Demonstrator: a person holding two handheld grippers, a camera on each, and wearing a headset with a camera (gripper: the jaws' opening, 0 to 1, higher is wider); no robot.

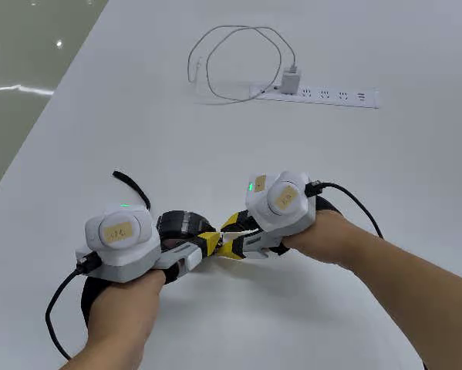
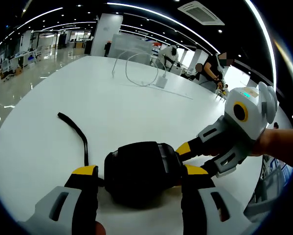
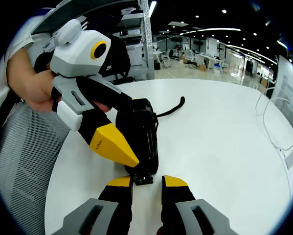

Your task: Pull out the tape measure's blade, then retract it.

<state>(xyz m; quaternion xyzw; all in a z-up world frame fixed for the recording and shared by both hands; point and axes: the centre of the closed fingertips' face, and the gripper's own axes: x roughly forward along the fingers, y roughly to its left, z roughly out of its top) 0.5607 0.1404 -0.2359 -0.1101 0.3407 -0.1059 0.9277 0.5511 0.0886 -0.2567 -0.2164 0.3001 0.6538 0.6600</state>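
Left gripper view is showing you clamping your left gripper around the black tape measure, with a jaw pressing on each side of its case. Your right gripper is holding its jaws nearly together at the small tab on the case's end; I cannot tell whether they are pinching it. The case is resting on the white worktop, well in from its left edge, its strap trailing away. A power strip is lying well apart, toward the far side.

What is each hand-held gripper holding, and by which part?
Left hand-held gripper clamps the tape measure by its case's sides. Right hand-held gripper sits at the blade end; its grip cannot be told.
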